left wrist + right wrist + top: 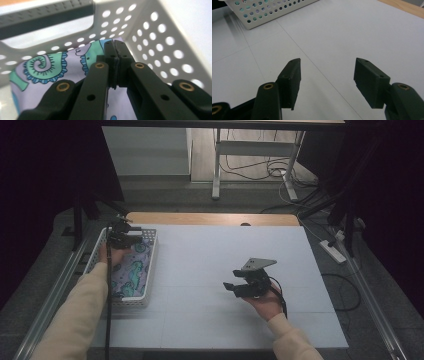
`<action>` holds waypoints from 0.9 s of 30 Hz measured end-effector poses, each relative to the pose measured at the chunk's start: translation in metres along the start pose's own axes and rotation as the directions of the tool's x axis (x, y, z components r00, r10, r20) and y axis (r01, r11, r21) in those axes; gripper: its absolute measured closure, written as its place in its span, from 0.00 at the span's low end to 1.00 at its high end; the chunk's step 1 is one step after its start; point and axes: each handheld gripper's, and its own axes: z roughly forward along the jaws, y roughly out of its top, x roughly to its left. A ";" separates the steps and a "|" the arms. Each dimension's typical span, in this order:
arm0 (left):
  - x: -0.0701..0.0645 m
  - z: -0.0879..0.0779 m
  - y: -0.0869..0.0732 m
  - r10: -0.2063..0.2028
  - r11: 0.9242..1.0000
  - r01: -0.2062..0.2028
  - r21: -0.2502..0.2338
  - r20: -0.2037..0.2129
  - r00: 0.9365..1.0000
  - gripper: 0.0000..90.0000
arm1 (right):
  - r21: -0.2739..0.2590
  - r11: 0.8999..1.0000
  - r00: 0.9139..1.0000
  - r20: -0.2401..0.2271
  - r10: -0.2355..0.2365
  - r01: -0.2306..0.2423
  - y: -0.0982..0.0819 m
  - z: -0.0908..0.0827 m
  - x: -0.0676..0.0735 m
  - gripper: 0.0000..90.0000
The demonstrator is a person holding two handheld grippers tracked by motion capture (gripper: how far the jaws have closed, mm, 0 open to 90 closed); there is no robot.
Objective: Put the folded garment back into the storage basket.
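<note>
A white perforated basket [150, 265] stands at the table's left edge, with a lavender cloth [131, 272] printed in teal swirls lying inside. My left gripper [136, 240] reaches into the basket's far end. In the left gripper view its jaws are pressed together [115, 45] on the cloth [47, 67], whose edge rises to a peak at the tips, close to the basket wall [155, 42]. My right gripper [229, 287] rests low over the middle of the table and points left. Its jaws stand apart [327, 75] with nothing between them.
The table [225, 250] has a white top marked with faint grid lines. In the right gripper view the basket's corner [262, 12] lies ahead at the upper left. A wooden strip [210, 218] runs along the far edge. Cables and a desk frame [250, 165] lie beyond.
</note>
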 end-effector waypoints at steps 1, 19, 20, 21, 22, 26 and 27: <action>0.000 0.004 0.000 0.001 1.000 -0.001 0.014 -0.001 1.000 0.98 | 0.001 1.000 1.000 -0.001 0.001 -0.001 0.000 -0.001 0.000 0.43; -0.005 0.016 0.001 0.005 0.998 -0.007 0.065 0.031 1.000 0.98 | 0.007 1.000 1.000 0.001 0.007 -0.007 -0.005 -0.003 -0.003 0.44; -0.005 0.011 0.001 -0.001 0.999 -0.001 0.051 0.039 0.999 0.98 | 0.007 1.000 1.000 0.000 0.009 -0.009 -0.005 -0.004 -0.003 0.43; -0.006 0.006 0.001 0.002 0.999 -0.004 0.038 0.047 0.999 0.98 | 0.008 1.000 1.000 0.001 0.010 -0.010 -0.006 -0.004 -0.003 0.43; -0.008 0.001 0.000 0.003 1.000 -0.004 0.020 0.053 0.999 0.98 | 0.009 1.000 1.000 -0.001 0.014 -0.014 -0.007 -0.005 -0.004 0.43; -0.016 -0.019 -0.005 0.015 0.999 -0.010 -0.046 0.094 0.995 0.98 | 0.010 0.999 0.999 -0.007 0.031 -0.031 -0.011 -0.009 -0.007 0.43; -0.018 -0.024 -0.007 0.015 0.998 -0.009 -0.054 0.102 0.995 0.98 | 0.006 0.999 0.999 -0.006 0.033 -0.033 -0.012 -0.010 -0.008 0.43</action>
